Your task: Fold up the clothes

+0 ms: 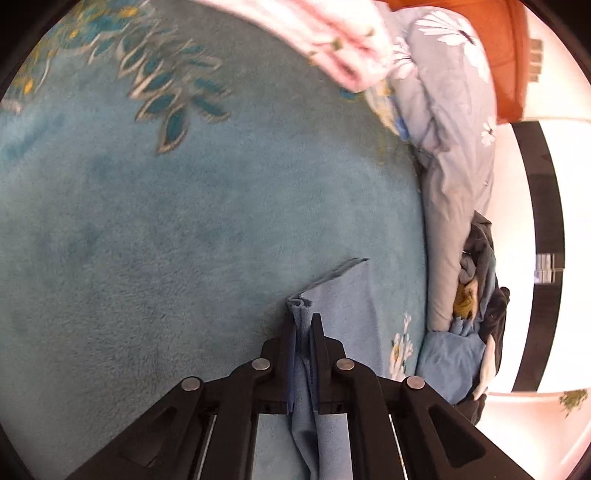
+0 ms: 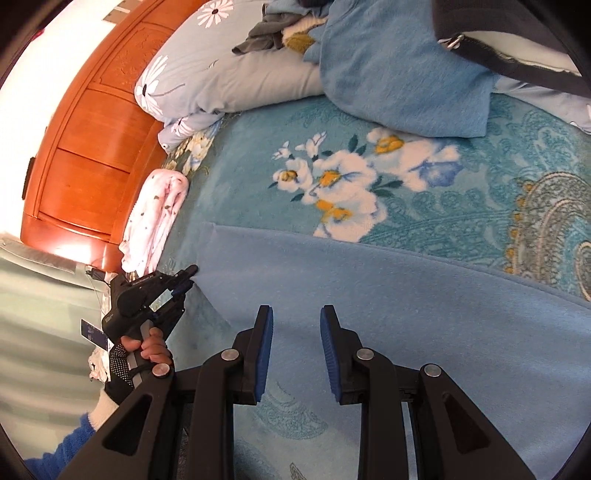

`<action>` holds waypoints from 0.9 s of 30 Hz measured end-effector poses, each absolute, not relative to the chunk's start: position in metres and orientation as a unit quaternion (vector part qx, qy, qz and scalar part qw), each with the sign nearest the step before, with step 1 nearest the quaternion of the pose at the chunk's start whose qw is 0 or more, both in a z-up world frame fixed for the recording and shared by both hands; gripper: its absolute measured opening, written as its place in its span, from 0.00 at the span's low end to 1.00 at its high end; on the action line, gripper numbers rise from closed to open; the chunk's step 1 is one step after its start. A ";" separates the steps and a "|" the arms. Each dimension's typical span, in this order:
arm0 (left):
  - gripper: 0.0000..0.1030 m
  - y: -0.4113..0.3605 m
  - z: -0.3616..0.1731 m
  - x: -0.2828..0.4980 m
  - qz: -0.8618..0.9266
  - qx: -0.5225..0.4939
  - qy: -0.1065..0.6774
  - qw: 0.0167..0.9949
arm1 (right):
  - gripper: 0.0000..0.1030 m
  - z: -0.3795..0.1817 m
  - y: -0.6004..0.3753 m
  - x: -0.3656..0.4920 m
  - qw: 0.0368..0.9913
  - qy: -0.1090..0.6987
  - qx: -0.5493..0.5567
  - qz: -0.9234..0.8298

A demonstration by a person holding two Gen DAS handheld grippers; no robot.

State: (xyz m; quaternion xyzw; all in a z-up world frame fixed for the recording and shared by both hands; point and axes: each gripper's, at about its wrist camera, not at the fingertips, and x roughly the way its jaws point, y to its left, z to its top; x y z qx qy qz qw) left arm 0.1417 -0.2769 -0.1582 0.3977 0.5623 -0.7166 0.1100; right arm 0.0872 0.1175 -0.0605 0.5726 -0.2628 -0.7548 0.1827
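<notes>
Light blue fleece garment [image 2: 388, 302] spread flat on teal floral blanket, one corner bunched, lifted.

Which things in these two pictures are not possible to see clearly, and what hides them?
- Left wrist view: the light blue garment runs down behind the left gripper, so its full shape is hidden.
- Left wrist view: the pink cloth is blurred and cut by the top edge.
- Right wrist view: the pile of clothes is cut by the top edge.
- Right wrist view: the right gripper hides the cloth beneath it.

— Can you read any lettering from where you stand?
— On my left gripper [image 2: 186, 277], at nine o'clock, small white print marks its body, too tiny to read.
</notes>
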 end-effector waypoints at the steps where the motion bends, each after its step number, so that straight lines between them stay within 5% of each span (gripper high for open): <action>1: 0.06 -0.274 -0.148 0.140 -0.730 0.393 0.550 0.101 | 0.26 -0.059 0.122 0.089 0.179 -0.265 0.569 -0.757; 14: 0.06 -0.131 0.014 0.083 -0.848 0.351 0.361 -0.164 | 0.26 -0.050 0.193 0.116 0.107 -0.297 0.552 -0.771; 27: 0.06 0.073 -0.055 0.113 -0.762 0.530 0.231 -0.292 | 0.26 -0.046 0.290 0.181 -0.009 -0.356 0.521 -0.776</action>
